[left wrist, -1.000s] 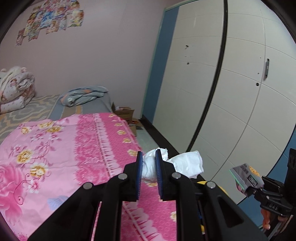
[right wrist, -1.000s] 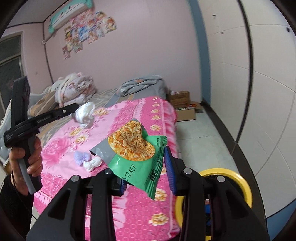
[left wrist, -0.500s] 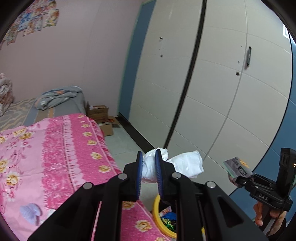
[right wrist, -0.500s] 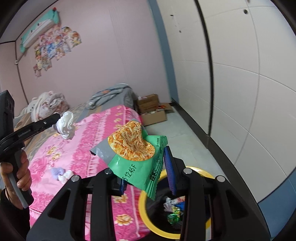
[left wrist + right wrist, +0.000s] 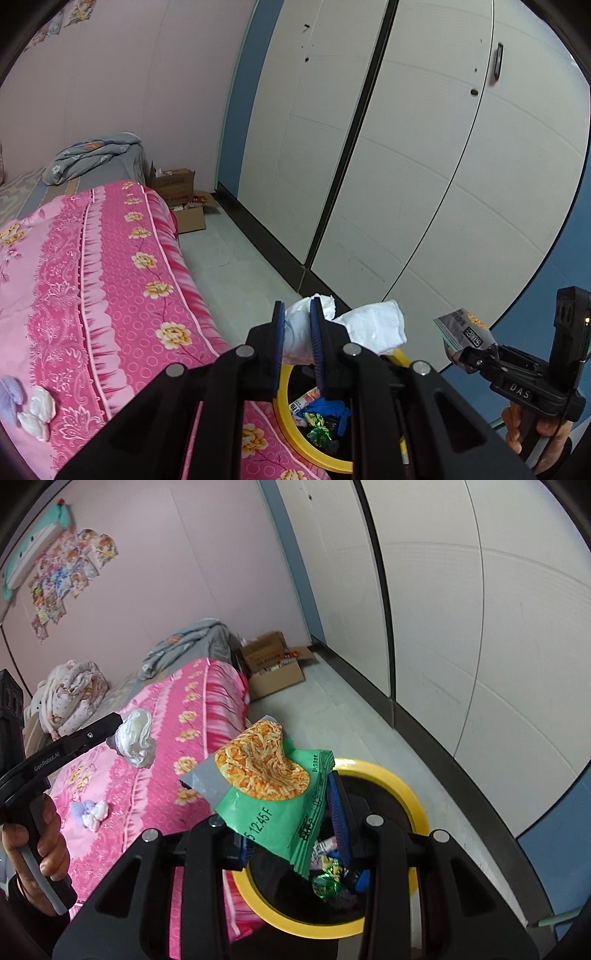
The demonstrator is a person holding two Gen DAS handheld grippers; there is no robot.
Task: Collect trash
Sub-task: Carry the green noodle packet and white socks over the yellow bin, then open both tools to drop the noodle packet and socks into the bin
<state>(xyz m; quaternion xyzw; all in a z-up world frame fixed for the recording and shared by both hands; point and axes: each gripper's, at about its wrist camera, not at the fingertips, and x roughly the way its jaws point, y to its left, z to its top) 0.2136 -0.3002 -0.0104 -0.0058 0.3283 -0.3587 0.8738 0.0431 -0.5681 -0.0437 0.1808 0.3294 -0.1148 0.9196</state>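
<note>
Left wrist view: the left gripper (image 5: 297, 328) has its jaws clamped on a crumpled white tissue wad (image 5: 343, 326), which bulges out past the tips and trails off to the right, its long axis running roughly across the frame. It hangs above the near rim of a yellow-rimmed trash bin (image 5: 284, 413) standing on the floor just beside the bed with its pink floral bedspread (image 5: 92, 295). Inside the bin lie coloured wrappers (image 5: 321, 417). The gripper tilts downward toward the bin mouth. At the right edge the right gripper (image 5: 458, 350) shows, held by a hand (image 5: 535, 435) wrapped round its handle, with a snack packet edge-on at its tip.

In the right wrist view the right gripper (image 5: 288, 819) is closed on a green snack packet (image 5: 273, 786) printed with a picture of noodles; the packet stands up from the jaws, its long axis slanting up and left, its face toward the camera. It hovers over the bin (image 5: 406, 790), angled down. The left gripper (image 5: 122, 725) reaches in from the left, gripped by a hand (image 5: 37, 845). Two small tissue scraps (image 5: 90, 812) lie on the bedspread.
</note>
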